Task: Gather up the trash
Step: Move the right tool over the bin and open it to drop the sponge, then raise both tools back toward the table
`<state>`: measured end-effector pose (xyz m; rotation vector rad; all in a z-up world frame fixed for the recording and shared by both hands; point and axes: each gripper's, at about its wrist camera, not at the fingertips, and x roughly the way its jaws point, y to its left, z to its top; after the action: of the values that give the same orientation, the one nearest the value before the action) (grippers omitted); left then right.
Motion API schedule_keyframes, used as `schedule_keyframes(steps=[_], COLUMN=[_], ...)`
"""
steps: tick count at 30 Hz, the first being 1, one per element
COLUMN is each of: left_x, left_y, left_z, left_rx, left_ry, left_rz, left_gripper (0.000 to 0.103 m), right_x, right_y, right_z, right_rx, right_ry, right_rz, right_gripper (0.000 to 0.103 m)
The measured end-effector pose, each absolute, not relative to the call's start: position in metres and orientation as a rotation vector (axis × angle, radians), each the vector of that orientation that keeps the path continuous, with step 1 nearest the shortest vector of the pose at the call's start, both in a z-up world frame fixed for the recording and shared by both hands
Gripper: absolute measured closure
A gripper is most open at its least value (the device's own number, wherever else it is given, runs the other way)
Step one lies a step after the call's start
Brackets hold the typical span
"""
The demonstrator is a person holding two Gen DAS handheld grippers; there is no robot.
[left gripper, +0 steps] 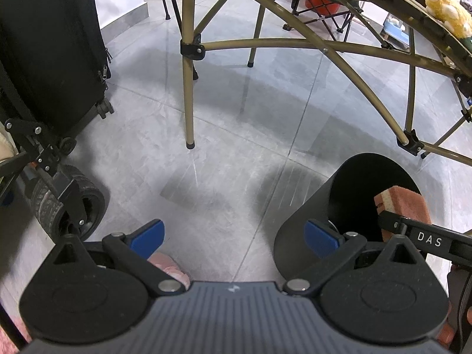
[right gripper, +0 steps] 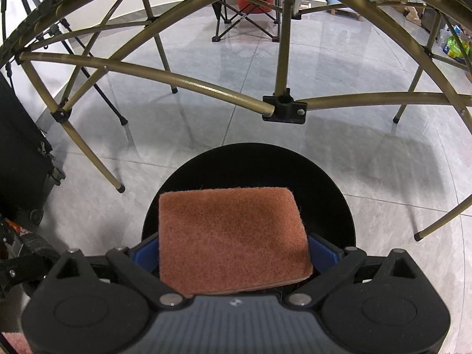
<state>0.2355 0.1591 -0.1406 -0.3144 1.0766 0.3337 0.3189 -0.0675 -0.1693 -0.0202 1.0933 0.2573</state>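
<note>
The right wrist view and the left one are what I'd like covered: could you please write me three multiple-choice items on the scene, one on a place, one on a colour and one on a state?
1. Where is the scouring pad?
A. Flat on the floor tiles
B. Between the right gripper's fingers, over the bin's mouth
C. On the folding table

2. What colour is the bin?
A. Black
B. White
C. Green

3. How is the left gripper?
A. Shut on a bottle
C. Shut on the pad
B. Open, holding nothing

Answers: 1 B, the right gripper clasps the pad above the round opening. 2 A, its wall and inside are black in both views. 3 B, its blue fingers stand wide apart over bare floor.
</note>
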Motion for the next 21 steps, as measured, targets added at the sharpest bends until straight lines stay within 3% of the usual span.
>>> schedule_keyframes(steps=[21], left_x=[0.227], left_y=[0.148], left_z=[-0.124], left_rx=[-0.281], left_ry=[0.995], left_rz=[0.321], left_gripper=[0.000], right_x=[0.310], right_y=[-0.077], right_z=[-0.152], right_rx=[-0.055], right_ry=[1.016], right_rz=[0.247], right_gripper=[0.000])
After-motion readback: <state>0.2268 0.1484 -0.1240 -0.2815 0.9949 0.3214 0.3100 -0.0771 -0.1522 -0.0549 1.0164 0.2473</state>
